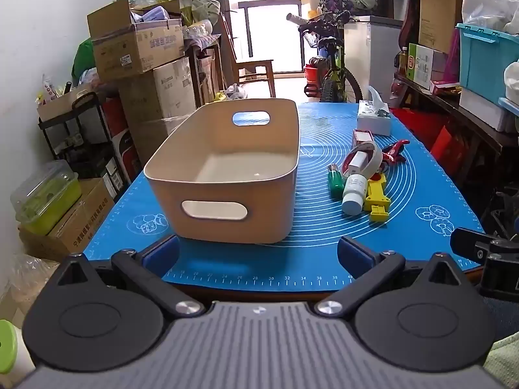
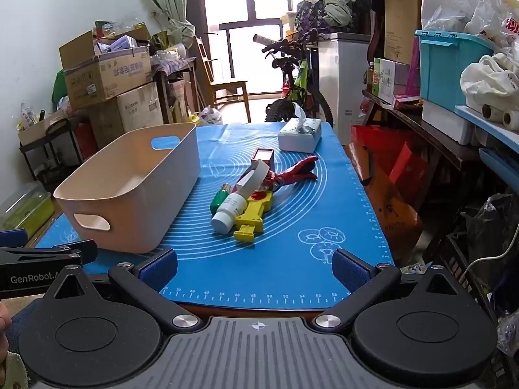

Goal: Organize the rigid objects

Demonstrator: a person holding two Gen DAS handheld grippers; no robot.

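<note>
An empty beige bin (image 1: 227,175) with handle cut-outs stands on the blue mat (image 1: 259,269); it also shows in the right wrist view (image 2: 129,191). To its right lies a pile: a white bottle (image 2: 228,212), a yellow toy (image 2: 254,215), a green item (image 2: 219,199), a tape roll (image 2: 256,175), a red clamp (image 2: 296,170) and a small red box (image 2: 262,157). My left gripper (image 1: 258,254) is open and empty just in front of the bin. My right gripper (image 2: 254,267) is open and empty at the mat's near edge, short of the pile.
A tissue box (image 2: 300,136) sits at the mat's far right. Stacked cardboard boxes (image 1: 139,48) stand left of the table, a bicycle (image 2: 292,87) behind it, and cluttered shelves with a blue crate (image 2: 447,64) on the right.
</note>
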